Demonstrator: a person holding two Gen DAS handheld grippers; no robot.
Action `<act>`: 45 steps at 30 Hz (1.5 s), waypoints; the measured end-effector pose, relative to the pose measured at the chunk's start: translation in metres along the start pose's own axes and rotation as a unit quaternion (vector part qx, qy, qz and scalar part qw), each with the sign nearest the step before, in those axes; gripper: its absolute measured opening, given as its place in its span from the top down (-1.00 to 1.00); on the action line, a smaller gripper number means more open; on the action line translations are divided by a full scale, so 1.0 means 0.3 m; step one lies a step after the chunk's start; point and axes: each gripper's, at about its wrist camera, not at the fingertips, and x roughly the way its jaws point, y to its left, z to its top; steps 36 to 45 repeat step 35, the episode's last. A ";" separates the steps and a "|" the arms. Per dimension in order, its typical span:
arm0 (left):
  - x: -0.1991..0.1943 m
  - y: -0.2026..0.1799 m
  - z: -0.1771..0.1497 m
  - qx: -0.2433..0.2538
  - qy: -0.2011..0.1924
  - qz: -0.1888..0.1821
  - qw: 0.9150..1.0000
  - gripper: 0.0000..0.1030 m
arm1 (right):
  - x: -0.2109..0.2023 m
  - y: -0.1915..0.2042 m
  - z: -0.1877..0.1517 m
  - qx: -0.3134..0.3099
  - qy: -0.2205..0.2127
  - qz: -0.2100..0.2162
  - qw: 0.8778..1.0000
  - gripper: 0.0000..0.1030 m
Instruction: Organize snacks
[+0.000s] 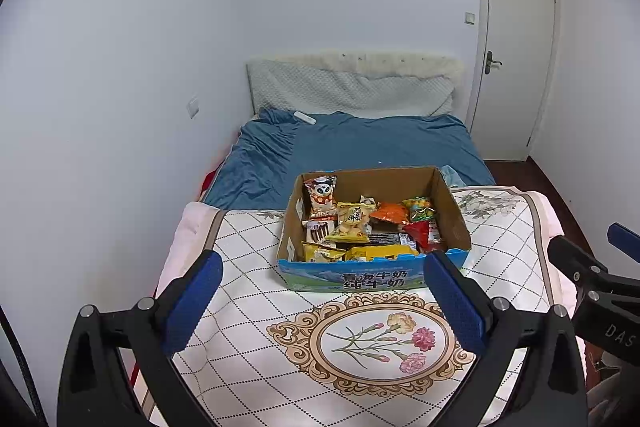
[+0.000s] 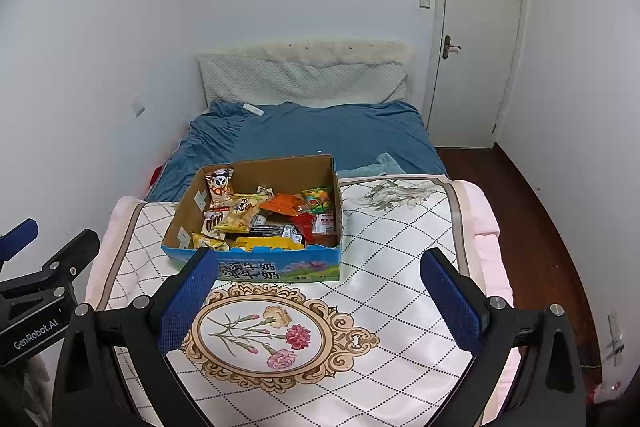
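An open cardboard box (image 1: 452, 211) (image 2: 280, 169) with a blue printed front stands on a white quilted blanket (image 1: 256, 267) (image 2: 392, 251). Inside lie several snack packets: a panda bag (image 1: 321, 195) (image 2: 219, 187), a yellow chip bag (image 1: 351, 221) (image 2: 240, 213), an orange bag (image 1: 390, 213) (image 2: 282, 205) and a red packet (image 1: 420, 231). My left gripper (image 1: 322, 263) hangs open in front of the box, nothing between its blue pads. My right gripper (image 2: 320, 263) is open too, just short of the box's front and empty. Each gripper shows at the other view's edge.
Beyond the blanket the bed (image 1: 360, 143) (image 2: 320, 131) has a blue sheet, a small white object (image 1: 305, 117) and a pale headboard cushion (image 1: 348, 87). A shut white door (image 1: 516, 47) (image 2: 476, 35) stands at the right, with dark wood floor (image 2: 532, 219) beside the bed.
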 end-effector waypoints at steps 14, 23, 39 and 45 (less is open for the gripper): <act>-0.013 0.000 0.005 0.000 -0.002 -0.004 1.000 -1.00 | -0.003 0.000 0.010 -0.003 -0.004 0.003 1.000 -1.00; -0.013 0.001 0.007 0.000 -0.002 -0.004 1.000 -1.00 | -0.004 -0.001 0.016 -0.006 -0.005 0.005 1.000 -1.00; -0.017 -0.001 0.008 0.000 -0.006 -0.005 1.000 -1.00 | -0.004 0.000 0.021 -0.009 -0.008 0.007 1.000 -1.00; -0.017 -0.001 0.008 0.000 -0.006 -0.005 1.000 -1.00 | -0.004 0.000 0.021 -0.009 -0.008 0.007 1.000 -1.00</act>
